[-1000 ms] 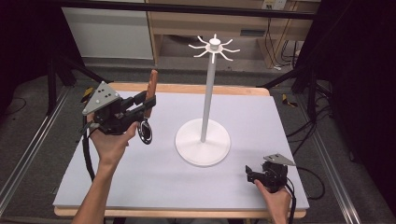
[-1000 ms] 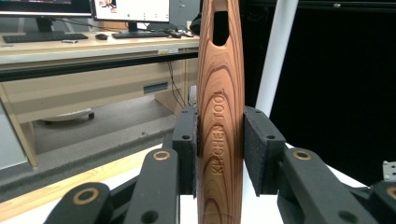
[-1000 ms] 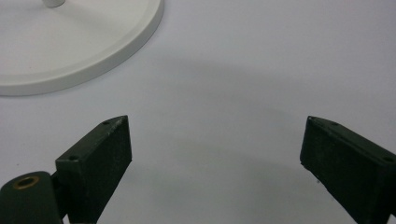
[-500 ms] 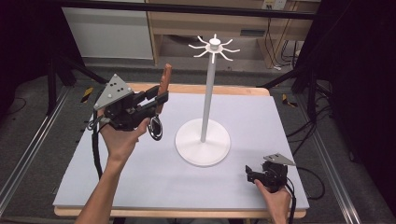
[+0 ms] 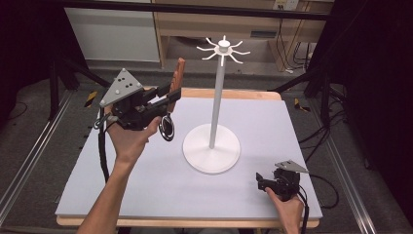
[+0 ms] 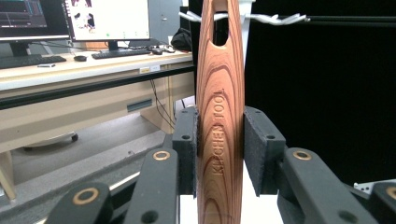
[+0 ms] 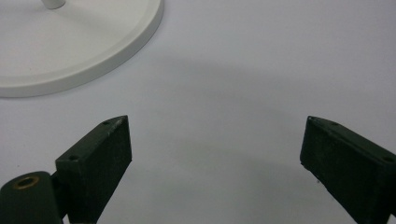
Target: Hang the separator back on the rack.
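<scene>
My left gripper (image 5: 173, 95) is shut on a wooden-handled kitchen tool (image 5: 178, 74), held upright above the table's left side. A black looped end (image 5: 168, 127) hangs below the jaws. In the left gripper view the handle (image 6: 220, 116), stamped KITCHEN TOOL and with a hanging hole at its top, is clamped between the pads (image 6: 187, 149). A white stand (image 5: 216, 102) with a round base (image 5: 195, 151) rises mid-table, and its hook arms (image 5: 223, 48) spread at the top, right of the tool. My right gripper (image 5: 262, 181) rests open at the front right, with its jaws (image 7: 215, 158) over bare mat.
The stand's base (image 7: 79, 46) lies just ahead and left of the right jaws. A pale mat (image 5: 292, 126) covers the wooden table. Beyond the far edge are a shelf unit (image 5: 253, 24) and cables. A desk with monitors (image 6: 107, 18) shows behind the tool.
My left hand has risen and moved right toward the stand, with the tool still in its jaws. The right hand has stayed still.
</scene>
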Available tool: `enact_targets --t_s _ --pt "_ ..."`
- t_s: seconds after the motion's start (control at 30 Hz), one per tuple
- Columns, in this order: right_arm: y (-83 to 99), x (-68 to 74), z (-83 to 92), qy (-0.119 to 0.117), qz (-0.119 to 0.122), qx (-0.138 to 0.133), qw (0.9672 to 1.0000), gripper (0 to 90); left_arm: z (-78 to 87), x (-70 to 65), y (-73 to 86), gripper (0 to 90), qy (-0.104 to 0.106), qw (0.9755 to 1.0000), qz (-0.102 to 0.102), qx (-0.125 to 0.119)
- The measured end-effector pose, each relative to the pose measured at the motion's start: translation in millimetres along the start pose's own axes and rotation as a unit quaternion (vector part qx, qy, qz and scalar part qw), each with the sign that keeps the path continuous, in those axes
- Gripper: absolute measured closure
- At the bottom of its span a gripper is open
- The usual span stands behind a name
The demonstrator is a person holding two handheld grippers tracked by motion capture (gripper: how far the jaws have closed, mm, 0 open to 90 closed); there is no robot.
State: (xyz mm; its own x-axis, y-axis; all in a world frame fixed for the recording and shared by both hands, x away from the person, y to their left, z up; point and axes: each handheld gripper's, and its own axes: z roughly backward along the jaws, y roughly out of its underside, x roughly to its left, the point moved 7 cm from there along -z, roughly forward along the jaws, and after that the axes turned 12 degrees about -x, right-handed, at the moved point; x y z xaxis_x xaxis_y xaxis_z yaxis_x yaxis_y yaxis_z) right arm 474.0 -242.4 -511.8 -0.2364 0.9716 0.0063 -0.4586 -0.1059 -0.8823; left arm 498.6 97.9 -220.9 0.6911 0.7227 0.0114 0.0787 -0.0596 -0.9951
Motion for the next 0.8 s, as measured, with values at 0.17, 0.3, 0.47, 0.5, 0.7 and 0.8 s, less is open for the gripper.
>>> enact_targets --t_s 0.17,0.3,0.47,0.5,0.7,0.8 --pt "0.2 0.3 -0.1 -0.001 -0.001 0.001 1.0 9.3 -4.1 -2.1 -6.1 67.5 0.003 1.0 -0.001 -0.003" --pt "0.2 0.3 0.0 -0.001 -0.002 0.001 1.0 9.4 -8.5 -4.6 -9.7 67.5 0.006 1.0 -0.002 -0.006" --pt "0.0 0.1 0.0 -0.001 -0.003 0.001 1.0 9.4 -16.6 -8.2 -13.2 67.5 0.007 0.9999 -0.01 -0.003" --pt "0.1 0.1 0.0 -0.001 -0.003 0.001 1.0 9.3 -16.6 -8.2 -13.2 67.5 0.007 0.9999 -0.01 -0.003" --pt "0.1 0.0 0.1 -0.001 -0.004 0.001 1.0 9.4 -24.8 -12.5 -15.2 67.5 0.006 0.9999 -0.015 0.0" --pt "0.1 0.0 0.1 -0.002 -0.003 0.001 1.0 9.4 -26.6 -12.5 -15.3 67.5 0.006 0.9999 -0.013 0.0"
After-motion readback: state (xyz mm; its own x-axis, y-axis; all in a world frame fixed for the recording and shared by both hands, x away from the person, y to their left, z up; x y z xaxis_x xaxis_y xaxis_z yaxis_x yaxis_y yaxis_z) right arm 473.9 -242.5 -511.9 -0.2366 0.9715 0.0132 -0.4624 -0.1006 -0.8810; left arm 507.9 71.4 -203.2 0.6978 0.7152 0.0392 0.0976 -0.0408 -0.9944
